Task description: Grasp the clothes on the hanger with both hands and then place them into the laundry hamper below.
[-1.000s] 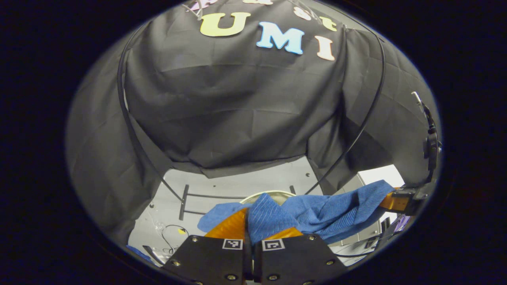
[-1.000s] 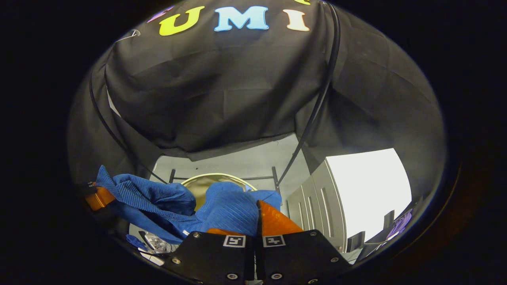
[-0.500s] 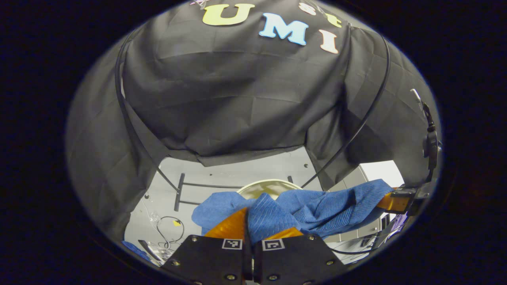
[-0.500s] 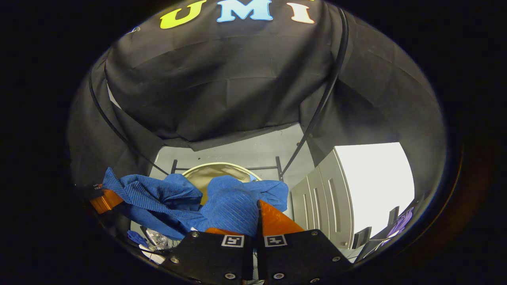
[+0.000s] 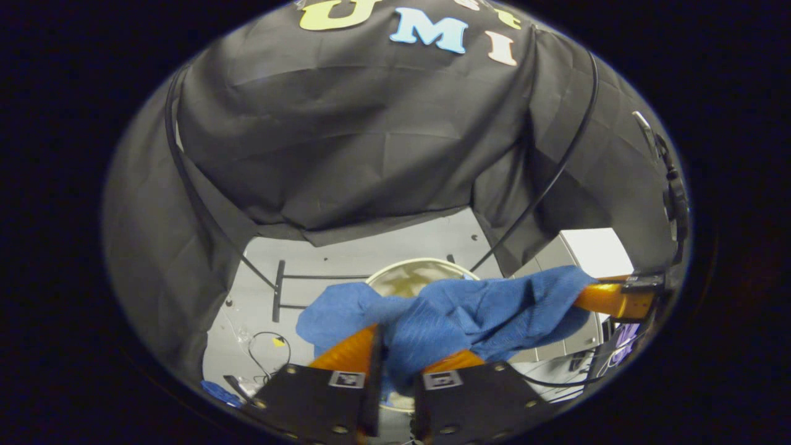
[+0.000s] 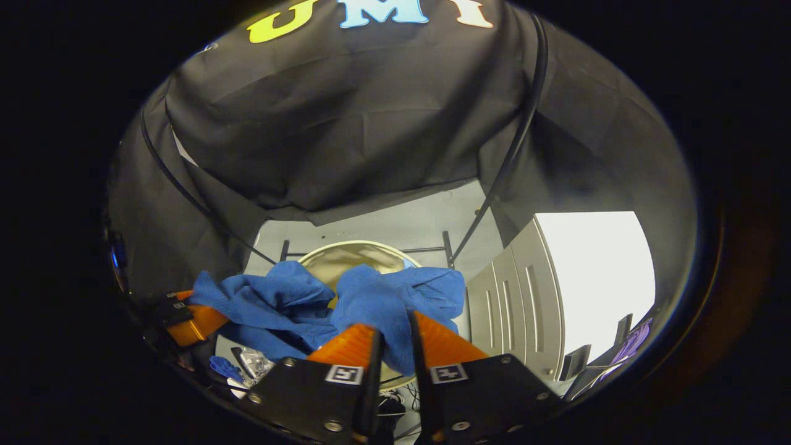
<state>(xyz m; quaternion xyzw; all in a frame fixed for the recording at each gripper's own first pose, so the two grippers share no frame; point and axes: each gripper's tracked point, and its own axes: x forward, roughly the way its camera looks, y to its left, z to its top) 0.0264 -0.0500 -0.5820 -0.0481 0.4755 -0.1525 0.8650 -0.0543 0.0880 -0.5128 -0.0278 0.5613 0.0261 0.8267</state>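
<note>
Two grippers, left (image 5: 395,355) and right (image 6: 393,346), each clamped on the soft, floppy cloth (image 5: 469,309); you've got opposite ends, hamper (image 6: 352,256) at 12 o'clock.

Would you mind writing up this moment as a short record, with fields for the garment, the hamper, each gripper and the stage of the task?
garment: blue cloth, bunched, held in the air between both grippers
hamper: round laundry hamper on the floor below the cloth, open top
left gripper: left gripper, orange fingers slightly parted, cloth between them
right gripper: right gripper, fingers slightly parted, cloth between them
backdrop: black cloth wall, grey cabinet
stage: cloth above the hamper, not yet inside it
</note>
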